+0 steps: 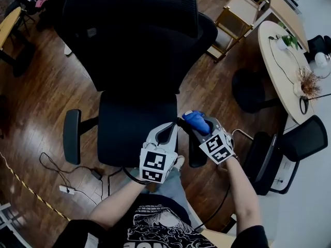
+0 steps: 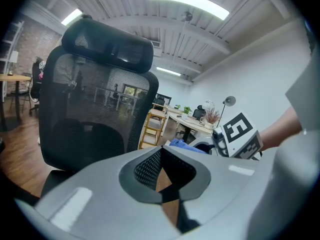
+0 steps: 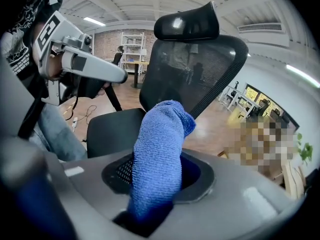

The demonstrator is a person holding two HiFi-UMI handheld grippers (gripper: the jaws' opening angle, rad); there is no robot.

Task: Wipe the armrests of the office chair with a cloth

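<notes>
Black mesh-backed office chair [image 1: 137, 45] filling the middle of the head view, seat toward the person, headrest away. Probably on a swivel and castors, so apt to turn or roll under a sideways push; best steadied at the seat edge. Dark plank floor [image 1: 46, 92] all round.

Off to the right, pale round tabletop [image 1: 274, 61] with plants on it, a second black chair [image 1: 282, 151] near the person's right elbow, and a light wooden step stool [image 1: 235, 14] beyond. All well apart from the work, though that second chair may cramp the right elbow.

Left black padded armrest [image 1: 71, 136] bare and in full sight. Right black padded armrest [image 1: 197, 156] partly hidden under the right gripper [image 1: 201, 126]. Firm, narrow pads: long strokes along the length called for.

Left gripper [image 1: 167, 133] over the seat's front part, clenched on nothing, tips meeting. Right gripper clamped on the blue terry cloth [image 3: 160, 144], bunched, standing up from between the jaws, poised at that armrest's far end; contact unclear. Soft, light, floppy; loose end likely to fold under in wiping.

Thin black cable [image 1: 77, 170] and white plug block [image 1: 64, 189] on the floor left of the chair, a possible snag for castors.
</notes>
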